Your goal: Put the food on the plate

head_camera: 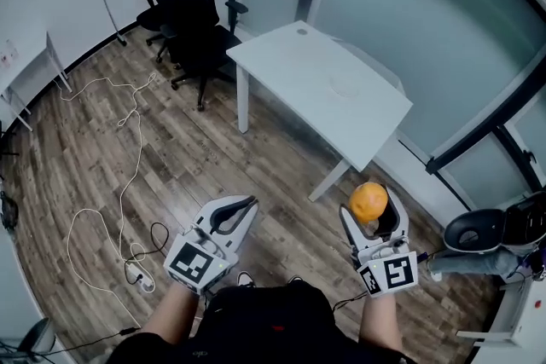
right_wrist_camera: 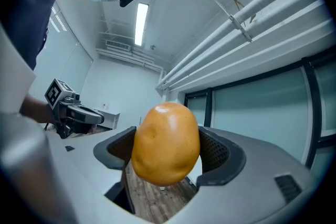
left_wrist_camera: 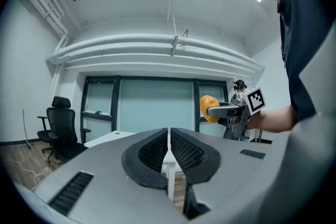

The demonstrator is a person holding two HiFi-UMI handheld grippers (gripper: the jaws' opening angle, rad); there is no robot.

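**Q:** What is the right gripper (head_camera: 374, 216) doing?

**A:** It is gripping the food (head_camera: 368, 200), a smooth, rounded orange-yellow piece. In the right gripper view the two ribbed pads (right_wrist_camera: 218, 152) are pressing on either side of the food (right_wrist_camera: 165, 144), which is sticking up above the jaws. The right gripper (right_wrist_camera: 167, 157) is holding it in the air, over the wooden floor (head_camera: 102, 158) and near the closest corner of the white table (head_camera: 324, 89).

**Q:** And the left gripper (head_camera: 247, 205)?

**A:** It is gripping nothing. In the left gripper view its jaws are lying closed against each other, with only a thin seam showing between them at the left gripper (left_wrist_camera: 169, 136) tip. The person is holding it to the left of the other tool, at about the same height. The two tools are well apart.

**Q:** Is either tool showing in the other's view?

**A:** Yes. The left gripper view is showing the right gripper (left_wrist_camera: 220, 110) carrying the food (left_wrist_camera: 206, 105) at the right of the frame, and the right gripper view is showing the left gripper (right_wrist_camera: 79, 113) at the left.

**Q:** What is lying around them?

**A:** Black office chairs (head_camera: 192, 13) are standing beyond the table, and a pale cable (head_camera: 128, 132) is trailing across the floor to a power strip (head_camera: 141, 275).
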